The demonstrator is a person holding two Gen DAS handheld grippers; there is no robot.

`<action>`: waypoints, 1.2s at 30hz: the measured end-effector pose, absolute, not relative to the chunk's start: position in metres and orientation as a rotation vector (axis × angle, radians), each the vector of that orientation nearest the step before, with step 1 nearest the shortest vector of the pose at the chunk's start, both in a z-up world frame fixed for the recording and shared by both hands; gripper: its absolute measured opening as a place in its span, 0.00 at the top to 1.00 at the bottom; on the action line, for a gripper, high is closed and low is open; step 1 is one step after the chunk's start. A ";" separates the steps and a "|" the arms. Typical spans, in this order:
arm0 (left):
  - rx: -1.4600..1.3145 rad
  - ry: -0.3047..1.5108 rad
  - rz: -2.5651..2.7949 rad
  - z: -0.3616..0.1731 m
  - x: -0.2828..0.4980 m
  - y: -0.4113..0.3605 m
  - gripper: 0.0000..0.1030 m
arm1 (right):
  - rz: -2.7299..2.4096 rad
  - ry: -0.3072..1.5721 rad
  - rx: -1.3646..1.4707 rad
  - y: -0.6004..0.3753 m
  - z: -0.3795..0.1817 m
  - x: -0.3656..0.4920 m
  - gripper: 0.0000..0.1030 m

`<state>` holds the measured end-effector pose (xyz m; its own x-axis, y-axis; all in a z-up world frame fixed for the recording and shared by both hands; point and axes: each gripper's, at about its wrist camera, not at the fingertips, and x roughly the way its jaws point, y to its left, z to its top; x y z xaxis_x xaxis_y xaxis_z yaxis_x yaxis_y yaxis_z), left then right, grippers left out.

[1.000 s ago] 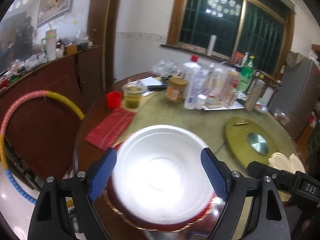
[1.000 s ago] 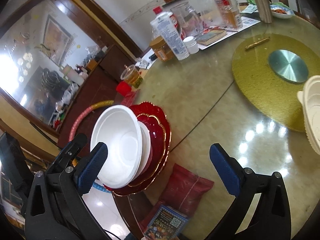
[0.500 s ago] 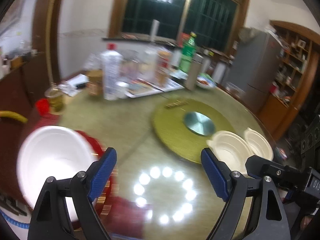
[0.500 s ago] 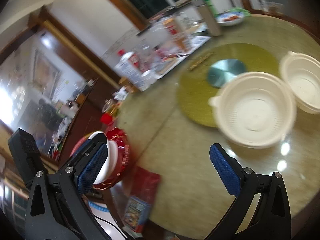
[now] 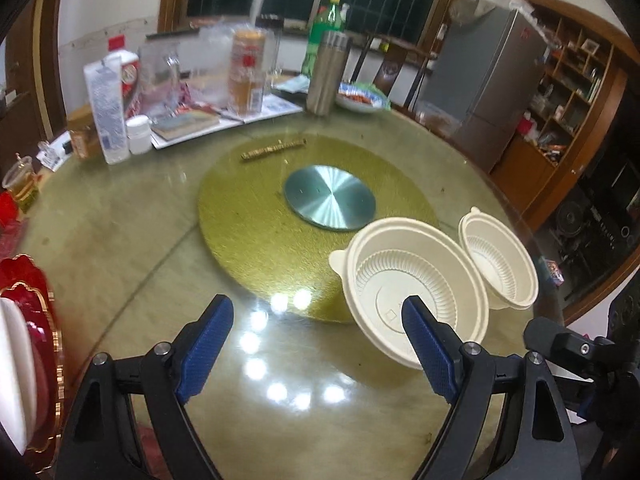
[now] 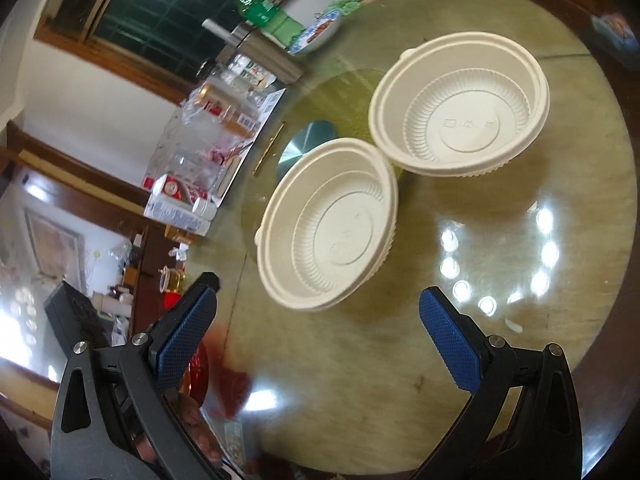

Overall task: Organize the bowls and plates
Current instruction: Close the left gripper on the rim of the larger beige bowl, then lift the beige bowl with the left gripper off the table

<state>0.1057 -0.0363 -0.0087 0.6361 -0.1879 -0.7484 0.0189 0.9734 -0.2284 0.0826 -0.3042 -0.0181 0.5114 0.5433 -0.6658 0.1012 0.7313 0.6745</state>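
Observation:
Two cream ribbed plastic bowls stand side by side on the round table. The nearer bowl [image 5: 412, 292] [image 6: 328, 224] lies just ahead of both grippers; the farther bowl [image 5: 498, 258] [image 6: 460, 100] stands beside it. My left gripper [image 5: 318, 346] is open and empty, its right finger in front of the nearer bowl's rim. My right gripper [image 6: 316, 330] is open and empty, just short of the nearer bowl. A stack of red gold-edged plates [image 5: 40, 344] with a white bowl [image 5: 12, 372] on top sits at the far left edge.
A gold turntable [image 5: 260, 220] with a steel centre disc [image 5: 330, 196] fills the table's middle. Bottles, jars, a steel flask [image 5: 328, 72] and a dish of food crowd the far side. A red packet [image 6: 228, 392] lies near the front edge. A fridge and shelves stand beyond.
Both grippers have swung right, away from the red plate stack with its white bowl, and now face the two cream bowls. Both stay open and empty.

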 end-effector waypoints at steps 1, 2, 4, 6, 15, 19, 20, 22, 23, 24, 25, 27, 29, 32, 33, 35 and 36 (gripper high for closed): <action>-0.201 0.887 -0.118 -0.011 0.109 -0.040 0.16 | 0.288 1.022 0.744 -0.308 -0.021 0.087 0.00; -0.197 0.894 -0.119 -0.013 0.111 -0.041 0.16 | 0.283 1.023 0.752 -0.310 -0.023 0.088 0.00; -0.192 0.901 -0.122 -0.016 0.115 -0.045 0.16 | 0.278 1.024 0.758 -0.313 -0.027 0.095 0.02; -0.193 0.920 -0.130 -0.019 0.120 -0.050 0.16 | 0.265 1.031 0.762 -0.313 -0.030 0.100 0.03; -0.204 0.940 -0.133 -0.034 0.140 -0.060 0.17 | 0.227 1.066 0.732 -0.307 -0.042 0.124 0.18; -0.208 0.954 -0.126 -0.043 0.145 -0.060 0.18 | 0.202 1.075 0.722 -0.307 -0.047 0.129 0.29; -0.209 0.958 -0.129 -0.044 0.146 -0.061 0.21 | 0.194 1.076 0.716 -0.307 -0.048 0.129 0.34; -0.196 0.967 -0.135 -0.047 0.148 -0.063 0.35 | 0.178 1.093 0.696 -0.304 -0.050 0.132 0.54; -0.179 0.971 -0.133 -0.049 0.149 -0.065 0.49 | 0.170 1.101 0.687 -0.305 -0.052 0.133 0.65; -0.156 0.980 -0.130 -0.051 0.149 -0.067 0.64 | 0.157 1.108 0.672 -0.304 -0.053 0.134 0.69; -0.141 0.984 -0.127 -0.053 0.149 -0.068 0.70 | 0.151 1.108 0.664 -0.303 -0.054 0.135 0.77; -0.126 0.983 -0.132 -0.054 0.147 -0.068 0.81 | 0.145 1.099 0.654 -0.302 -0.055 0.135 0.82; -0.107 0.972 -0.128 -0.053 0.143 -0.069 0.83 | 0.156 1.086 0.646 -0.299 -0.054 0.134 0.86; -0.095 0.963 -0.116 -0.052 0.140 -0.066 0.84 | 0.144 1.076 0.588 -0.290 -0.049 0.131 0.88; -0.101 0.963 -0.113 -0.053 0.140 -0.063 0.84 | 0.147 1.072 0.584 -0.289 -0.048 0.131 0.88; -0.104 0.961 -0.107 -0.053 0.139 -0.059 0.84 | 0.160 1.069 0.591 -0.288 -0.048 0.130 0.88; -0.104 0.958 -0.103 -0.052 0.138 -0.058 0.84 | 0.162 1.068 0.591 -0.286 -0.049 0.131 0.88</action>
